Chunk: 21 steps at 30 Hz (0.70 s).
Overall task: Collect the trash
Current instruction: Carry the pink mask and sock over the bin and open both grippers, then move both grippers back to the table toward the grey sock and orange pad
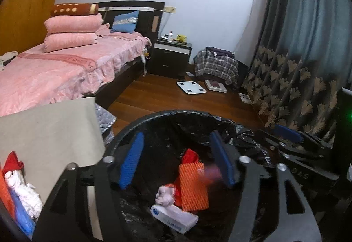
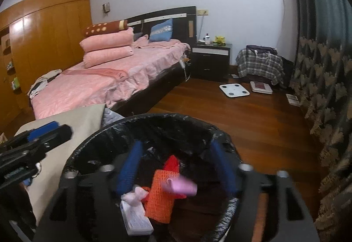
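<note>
A trash bin lined with a black bag point(image 1: 176, 115) point(image 2: 154, 120) stands on the wood floor. Inside lie an orange foam net point(image 1: 193, 187) point(image 2: 159, 195), a red wrapper point(image 1: 190, 155), a crumpled pink tissue point(image 1: 164, 197) and a white box point(image 1: 173, 217) point(image 2: 136, 219). A blurred pink item point(image 2: 180, 187) point(image 1: 212, 172) is in mid-air over the bin, between the right gripper's blue pads. My left gripper point(image 1: 176, 158) is open over the bin. My right gripper point(image 2: 177, 165) is open over it too, and shows at the right of the left wrist view point(image 1: 288, 132).
A beige table point(image 1: 48, 130) at the left holds more trash: red, white and blue scraps point(image 1: 17, 187). A pink bed point(image 2: 99, 79), dark nightstand point(image 2: 210, 61), scales point(image 2: 234, 90) on the floor and a curtain point(image 2: 325, 77) surround the area.
</note>
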Each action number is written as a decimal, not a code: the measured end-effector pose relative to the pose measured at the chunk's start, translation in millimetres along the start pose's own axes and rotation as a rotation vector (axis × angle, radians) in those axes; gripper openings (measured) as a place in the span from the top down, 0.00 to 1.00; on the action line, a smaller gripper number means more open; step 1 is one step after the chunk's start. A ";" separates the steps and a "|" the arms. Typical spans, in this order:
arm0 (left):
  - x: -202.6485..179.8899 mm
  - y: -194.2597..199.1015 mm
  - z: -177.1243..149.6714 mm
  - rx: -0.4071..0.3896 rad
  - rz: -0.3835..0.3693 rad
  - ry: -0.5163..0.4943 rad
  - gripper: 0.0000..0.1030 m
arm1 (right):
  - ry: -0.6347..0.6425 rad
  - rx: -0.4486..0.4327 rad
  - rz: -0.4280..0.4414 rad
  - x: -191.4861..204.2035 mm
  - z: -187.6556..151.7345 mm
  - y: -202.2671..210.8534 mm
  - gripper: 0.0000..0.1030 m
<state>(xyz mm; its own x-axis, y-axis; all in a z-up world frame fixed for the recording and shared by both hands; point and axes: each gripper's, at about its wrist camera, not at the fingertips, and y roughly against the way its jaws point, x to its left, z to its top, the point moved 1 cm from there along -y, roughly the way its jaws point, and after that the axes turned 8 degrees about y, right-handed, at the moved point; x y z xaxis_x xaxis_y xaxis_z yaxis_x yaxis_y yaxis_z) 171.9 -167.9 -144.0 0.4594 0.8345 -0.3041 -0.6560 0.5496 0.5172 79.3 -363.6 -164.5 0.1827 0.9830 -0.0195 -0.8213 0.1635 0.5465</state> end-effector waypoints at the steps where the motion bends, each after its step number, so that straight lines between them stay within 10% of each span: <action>1: 5.6 5.1 0.0 -0.010 0.020 0.008 0.29 | -0.003 -0.008 -0.007 0.7 0.6 1.0 0.15; 21: 160.4 161.9 -11.7 -0.139 0.452 0.145 0.13 | 0.156 -0.049 0.305 160.7 21.2 5.2 0.06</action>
<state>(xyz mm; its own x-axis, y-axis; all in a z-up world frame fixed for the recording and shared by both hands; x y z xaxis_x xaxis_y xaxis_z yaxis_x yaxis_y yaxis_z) 132.3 55.4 -118.4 0.0294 0.9819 -0.1871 -0.8485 0.1234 0.5146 115.9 -206.5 -147.1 -0.1572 0.9875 0.0087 -0.8509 -0.1399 0.5064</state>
